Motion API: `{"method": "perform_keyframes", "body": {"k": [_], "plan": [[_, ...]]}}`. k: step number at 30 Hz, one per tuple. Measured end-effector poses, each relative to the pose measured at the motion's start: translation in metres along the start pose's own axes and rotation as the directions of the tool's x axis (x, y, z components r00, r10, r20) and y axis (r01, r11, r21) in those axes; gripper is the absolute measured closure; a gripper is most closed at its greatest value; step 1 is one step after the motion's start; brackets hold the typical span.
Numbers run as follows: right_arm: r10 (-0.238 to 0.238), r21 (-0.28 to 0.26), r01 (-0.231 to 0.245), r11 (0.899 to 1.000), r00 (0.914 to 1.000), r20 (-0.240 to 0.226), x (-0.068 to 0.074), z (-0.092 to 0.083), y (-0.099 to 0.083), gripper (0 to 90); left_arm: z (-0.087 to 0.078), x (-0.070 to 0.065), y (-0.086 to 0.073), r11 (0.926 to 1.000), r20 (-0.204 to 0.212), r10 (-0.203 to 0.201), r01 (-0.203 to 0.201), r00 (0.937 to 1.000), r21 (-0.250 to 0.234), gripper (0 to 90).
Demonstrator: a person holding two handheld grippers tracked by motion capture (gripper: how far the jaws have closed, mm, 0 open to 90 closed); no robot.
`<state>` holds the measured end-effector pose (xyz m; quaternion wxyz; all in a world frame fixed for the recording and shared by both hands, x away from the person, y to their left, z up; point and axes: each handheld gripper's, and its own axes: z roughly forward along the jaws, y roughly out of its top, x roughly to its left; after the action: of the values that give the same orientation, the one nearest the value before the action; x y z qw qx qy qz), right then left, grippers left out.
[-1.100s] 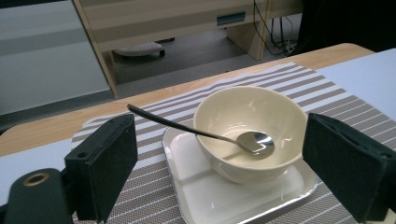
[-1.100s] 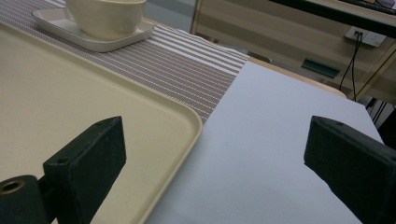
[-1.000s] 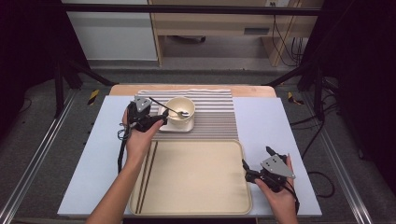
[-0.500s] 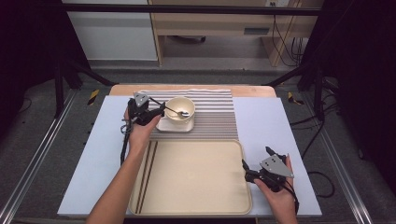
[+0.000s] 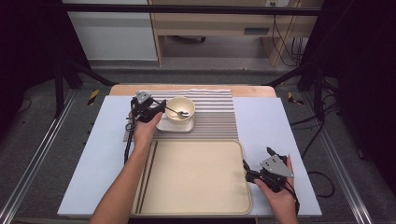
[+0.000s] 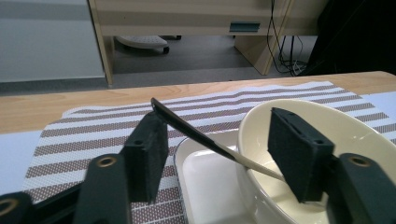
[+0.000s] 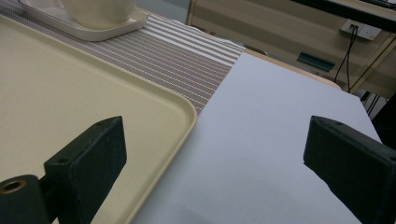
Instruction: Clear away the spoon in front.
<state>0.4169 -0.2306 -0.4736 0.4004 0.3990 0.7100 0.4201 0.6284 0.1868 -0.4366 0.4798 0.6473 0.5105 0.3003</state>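
Note:
A cream bowl [image 5: 180, 108] stands on a small square plate [image 5: 173, 125] on the striped placemat [image 5: 212, 116]. A spoon [image 5: 173, 111] lies in the bowl, its dark handle sticking out to the left. My left gripper [image 5: 160, 109] is at that handle. In the left gripper view the handle [image 6: 187, 128] runs between the jaws of the left gripper [image 6: 219, 133], close to the left pad [image 6: 150, 154], and the right pad [image 6: 299, 156] hangs over the bowl [image 6: 359, 135]. The jaws have just been closing but do not pinch the handle. My right gripper [image 5: 257, 157] stands open and empty at the tray's right edge.
A large beige tray [image 5: 196, 177] lies in front of the placemat, with dark chopsticks [image 5: 147, 175] along its left side. The right gripper [image 7: 215, 154] spans the tray rim [image 7: 184, 105] and the pale blue mat [image 7: 280, 121]. A wooden table edge runs behind.
My left gripper has moved right and down to the spoon handle, and its jaws have narrowed around it. The right gripper has stayed still.

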Motion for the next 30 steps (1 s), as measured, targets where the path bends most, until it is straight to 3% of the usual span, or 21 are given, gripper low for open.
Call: {"method": "perform_keyframes", "body": {"k": [13, 30], "plan": [[0.004, 0.003, -0.004, 1.000, 1.0000, 0.001, 0.0003, -0.0002, -0.0003, 6.3, 0.0012, 0.0039, -0.0009, 0.9987, 0.016, -0.050, 0.050, 0.9986, -0.008, 59.9], [0.005, 0.003, -0.005, 1.000, 1.0000, 0.003, -0.0002, -0.0003, -0.0005, 6.3, 0.0041, 0.0064, -0.0038, 0.9970, 0.018, -0.075, 0.076, 0.9970, -0.013, 66.8]]}}
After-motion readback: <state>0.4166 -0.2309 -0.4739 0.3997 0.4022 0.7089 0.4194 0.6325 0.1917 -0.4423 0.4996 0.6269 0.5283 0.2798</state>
